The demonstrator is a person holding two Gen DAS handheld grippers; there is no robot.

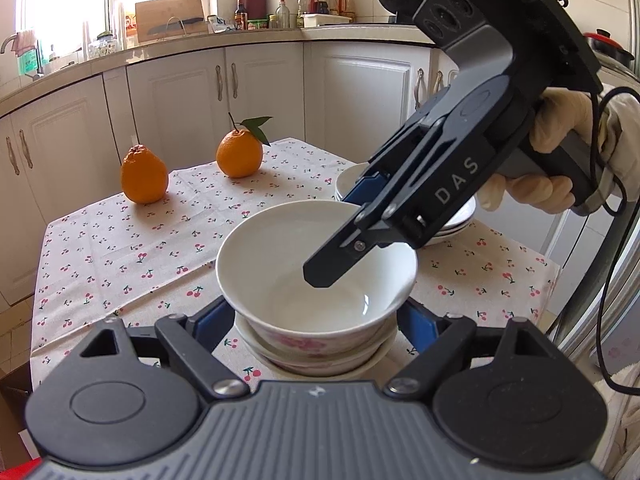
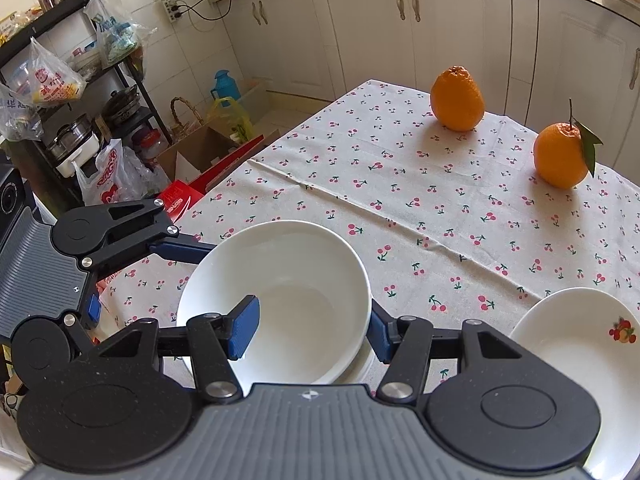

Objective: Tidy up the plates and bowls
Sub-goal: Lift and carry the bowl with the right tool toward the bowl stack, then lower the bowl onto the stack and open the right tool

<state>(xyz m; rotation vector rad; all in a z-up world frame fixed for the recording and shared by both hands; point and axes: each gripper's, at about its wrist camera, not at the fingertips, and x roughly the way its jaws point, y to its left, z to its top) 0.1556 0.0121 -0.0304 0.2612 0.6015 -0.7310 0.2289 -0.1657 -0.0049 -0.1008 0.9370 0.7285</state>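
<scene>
Two hand-held grippers astride bowl rim

cherry-print cotton tablecloth fills frame centre | pointed bumpy orange upper right, on the cloth | round orange with stem and green leaf right edge, apart from the first | white panelled kitchen cabinets along top | teal thermos jug on floor, upper left | black metal shelf rack hung with plastic bags far left
</scene>
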